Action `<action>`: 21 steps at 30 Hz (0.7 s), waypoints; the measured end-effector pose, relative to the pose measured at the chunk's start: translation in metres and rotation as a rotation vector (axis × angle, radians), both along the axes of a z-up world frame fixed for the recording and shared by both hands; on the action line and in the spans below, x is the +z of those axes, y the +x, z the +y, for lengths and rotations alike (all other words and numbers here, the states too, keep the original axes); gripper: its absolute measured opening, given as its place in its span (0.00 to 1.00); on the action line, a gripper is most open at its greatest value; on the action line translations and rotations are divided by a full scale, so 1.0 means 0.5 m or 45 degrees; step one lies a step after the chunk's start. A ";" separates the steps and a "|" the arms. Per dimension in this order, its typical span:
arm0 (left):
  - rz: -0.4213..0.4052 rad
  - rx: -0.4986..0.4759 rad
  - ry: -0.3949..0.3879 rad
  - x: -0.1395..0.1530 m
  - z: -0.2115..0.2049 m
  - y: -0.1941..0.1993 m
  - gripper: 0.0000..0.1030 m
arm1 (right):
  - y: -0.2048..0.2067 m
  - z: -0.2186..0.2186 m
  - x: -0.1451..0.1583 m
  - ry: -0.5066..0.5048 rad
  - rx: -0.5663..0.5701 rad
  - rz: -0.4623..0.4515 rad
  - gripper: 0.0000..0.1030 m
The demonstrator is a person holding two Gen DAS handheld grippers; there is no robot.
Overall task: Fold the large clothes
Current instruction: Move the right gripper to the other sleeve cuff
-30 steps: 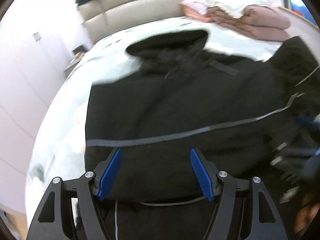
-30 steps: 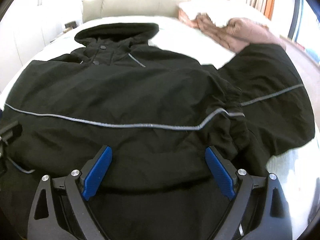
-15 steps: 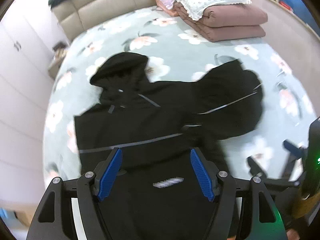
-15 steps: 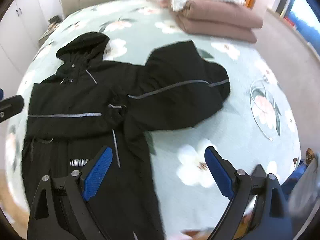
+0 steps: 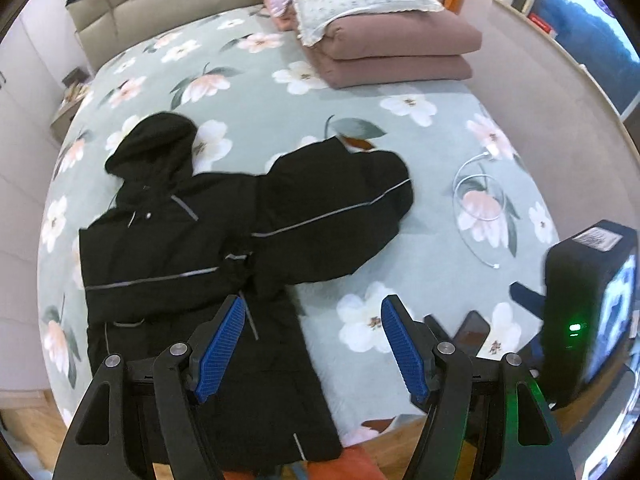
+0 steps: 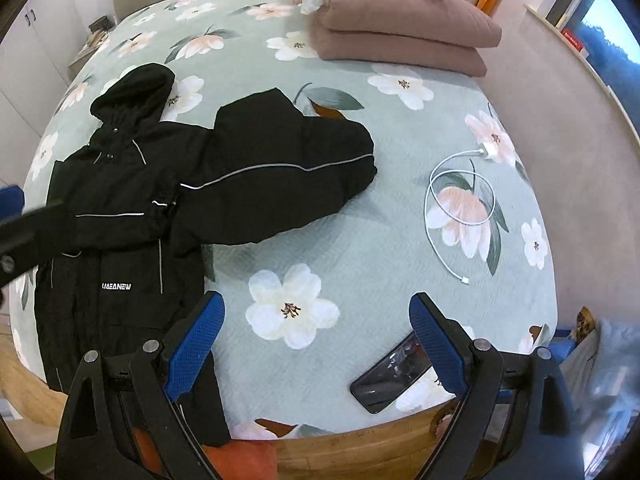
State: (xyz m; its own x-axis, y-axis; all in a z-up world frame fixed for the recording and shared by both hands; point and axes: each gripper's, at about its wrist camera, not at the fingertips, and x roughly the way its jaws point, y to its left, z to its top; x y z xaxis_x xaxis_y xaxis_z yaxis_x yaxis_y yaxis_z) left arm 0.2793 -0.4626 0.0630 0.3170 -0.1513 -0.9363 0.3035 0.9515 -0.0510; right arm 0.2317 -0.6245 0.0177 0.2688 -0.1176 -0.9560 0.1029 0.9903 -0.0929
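Above the bed [image 5: 400,128], both grippers angled steeply down, fingers apart, empty; black jacket [image 6: 132,200] lying flat below

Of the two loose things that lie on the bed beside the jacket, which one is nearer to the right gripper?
The black phone, lying right by the right gripper near the bed's edge. The white cable is coiled farther up the bed.

My left gripper [image 5: 312,344] and right gripper [image 6: 316,336] each show black angular arms, silver screws and ribbed blue pads lining their fingers [image 5: 218,354], a green light glowing beside the left one.
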 end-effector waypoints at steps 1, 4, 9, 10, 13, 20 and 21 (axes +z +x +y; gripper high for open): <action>-0.008 -0.007 0.003 0.004 -0.008 0.003 0.70 | 0.004 -0.006 -0.001 0.001 0.000 0.004 0.91; -0.021 -0.001 -0.012 0.015 -0.020 0.013 0.70 | 0.015 -0.016 -0.002 0.022 -0.010 -0.005 0.91; -0.020 -0.003 0.000 0.007 -0.036 0.038 0.70 | 0.043 -0.032 -0.019 0.034 -0.027 0.002 0.91; -0.013 0.001 -0.004 0.004 -0.037 0.044 0.70 | 0.051 -0.037 -0.026 0.041 -0.030 0.008 0.91; -0.001 0.007 0.003 -0.011 -0.039 0.061 0.70 | 0.076 -0.053 -0.055 0.057 -0.031 0.008 0.91; 0.069 0.053 0.048 -0.103 -0.006 0.119 0.70 | 0.173 -0.171 -0.189 0.213 -0.146 -0.038 0.85; 0.066 0.069 0.070 -0.119 0.004 0.130 0.70 | 0.192 -0.189 -0.211 0.262 -0.162 -0.039 0.81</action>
State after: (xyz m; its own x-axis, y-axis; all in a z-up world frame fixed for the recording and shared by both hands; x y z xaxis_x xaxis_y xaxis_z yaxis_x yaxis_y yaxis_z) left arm 0.3441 -0.4606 0.0034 0.2744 -0.0835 -0.9580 0.2498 0.9682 -0.0128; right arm 0.3277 -0.7191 -0.0881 0.2937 0.0438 -0.9549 0.2281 0.9669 0.1145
